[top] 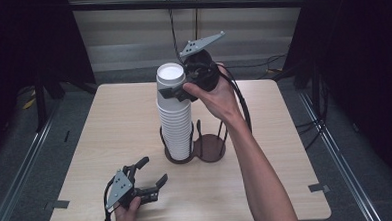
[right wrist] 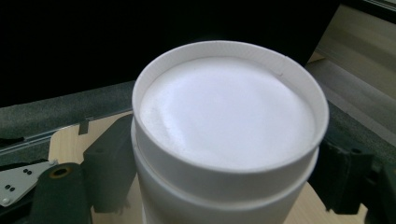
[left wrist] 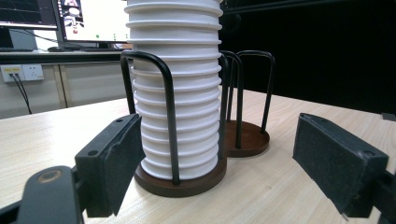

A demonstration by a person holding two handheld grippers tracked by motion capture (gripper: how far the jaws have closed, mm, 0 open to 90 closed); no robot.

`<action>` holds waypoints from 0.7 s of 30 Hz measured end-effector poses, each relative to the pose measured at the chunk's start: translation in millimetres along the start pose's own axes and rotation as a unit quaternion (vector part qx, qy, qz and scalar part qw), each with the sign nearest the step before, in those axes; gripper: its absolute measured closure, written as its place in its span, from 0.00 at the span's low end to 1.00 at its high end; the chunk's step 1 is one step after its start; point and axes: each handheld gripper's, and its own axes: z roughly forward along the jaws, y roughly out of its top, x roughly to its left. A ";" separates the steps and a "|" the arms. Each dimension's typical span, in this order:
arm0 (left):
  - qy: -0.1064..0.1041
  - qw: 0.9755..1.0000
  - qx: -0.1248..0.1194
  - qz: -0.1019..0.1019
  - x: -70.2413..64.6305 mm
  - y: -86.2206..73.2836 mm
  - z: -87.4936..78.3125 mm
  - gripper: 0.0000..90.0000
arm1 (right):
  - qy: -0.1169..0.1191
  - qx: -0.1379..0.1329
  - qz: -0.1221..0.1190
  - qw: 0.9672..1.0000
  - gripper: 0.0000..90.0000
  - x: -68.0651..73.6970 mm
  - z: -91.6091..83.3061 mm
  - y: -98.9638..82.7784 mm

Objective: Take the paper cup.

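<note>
Inspector: Stack of white cups [top: 174, 114], upside down, stands in the near-left ring of the dark holder [top: 209, 149] at mid-table. The right gripper [top: 179, 92] is at the stack's top, jaws either side of the uppermost cup [right wrist: 229, 135]. Judged step: taking that cup off.

Clerk: Closed on it?

Inspector: The right gripper view shows both pads beside the cup's wall, but whether they press it cannot be told. The next move calls for a firm pinch on the top cup alone, then a straight lift so the stack stays put.

Clerk: The other hand?

Inspector: The left gripper [top: 154, 180] rests in front of the holder, jaws wide, holding nothing. Its own view shows the wire uprights [left wrist: 169, 112] round the stack's foot and the empty second ring [left wrist: 247, 140] beyond; the high view shows the stack's height above the uprights.
</note>
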 end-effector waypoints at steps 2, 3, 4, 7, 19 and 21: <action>0.000 1.000 0.000 -0.001 0.0 0.0 0.1 0.18 | -0.001 -0.001 -0.002 1.000 0.22 0.2 -0.2 -0.1; 0.000 1.000 0.000 0.000 0.0 0.0 0.0 0.18 | 0.000 -0.002 -0.001 1.000 0.22 -0.1 -0.3 -0.1; 0.000 1.000 -0.001 -0.002 -0.3 0.0 0.2 0.18 | 0.000 -0.003 -0.002 1.000 0.22 -0.1 -0.4 0.0; 0.000 1.000 -0.001 -0.002 -0.3 0.0 0.3 0.18 | -0.002 -0.001 -0.005 1.000 0.22 0.3 -0.7 1.3; 0.000 1.000 0.000 0.000 0.0 0.0 0.0 0.18 | 0.003 -0.034 0.002 0.999 0.22 -0.8 -10.1 5.0; 0.000 1.000 0.000 -0.002 -0.2 0.1 0.1 0.18 | 0.003 -0.041 0.002 0.999 0.23 -0.6 -11.7 5.3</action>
